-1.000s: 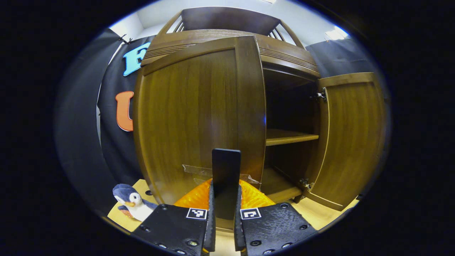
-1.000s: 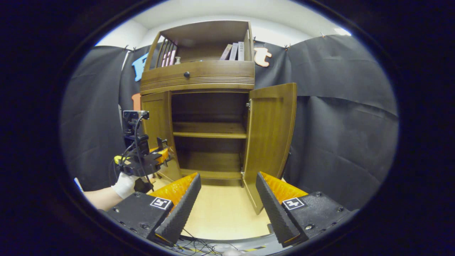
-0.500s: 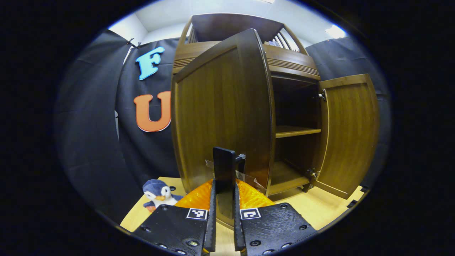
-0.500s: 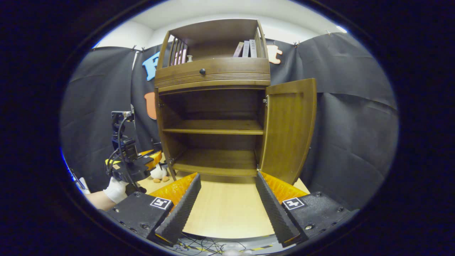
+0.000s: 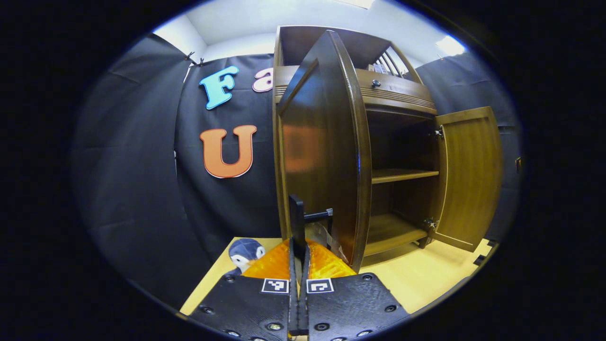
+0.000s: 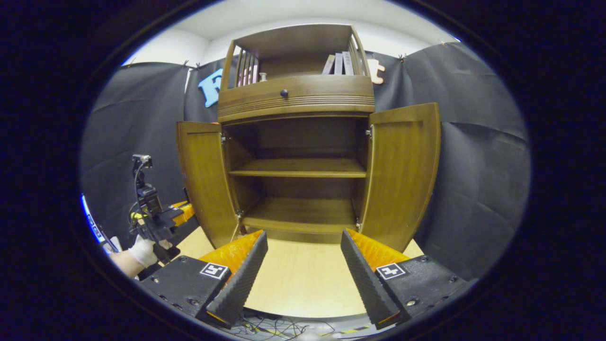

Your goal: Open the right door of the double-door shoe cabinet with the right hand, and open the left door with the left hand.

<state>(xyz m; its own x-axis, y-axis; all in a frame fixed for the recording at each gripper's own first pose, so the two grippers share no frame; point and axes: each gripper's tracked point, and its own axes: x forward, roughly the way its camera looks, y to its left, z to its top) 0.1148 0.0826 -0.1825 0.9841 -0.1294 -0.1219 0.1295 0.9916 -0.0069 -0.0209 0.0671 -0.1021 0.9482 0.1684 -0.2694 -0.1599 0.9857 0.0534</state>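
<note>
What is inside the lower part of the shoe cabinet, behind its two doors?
Both doors stand open. Inside the shoe cabinet are one middle shelf and a bottom board, both bare. The dark back corners are hard to see.

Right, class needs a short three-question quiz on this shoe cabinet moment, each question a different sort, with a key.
1. True or false: the brown wooden right door of the cabinet is closed.
2. What do the left gripper jaws clamp? A) the left door's black handle B) the stuffed penguin toy C) a shelf
3. Fill in: the right gripper jaws stand ____, holding nothing.

Key: 1 false, it stands open like the brown wooden left door; 2 A; 3 open.
</note>
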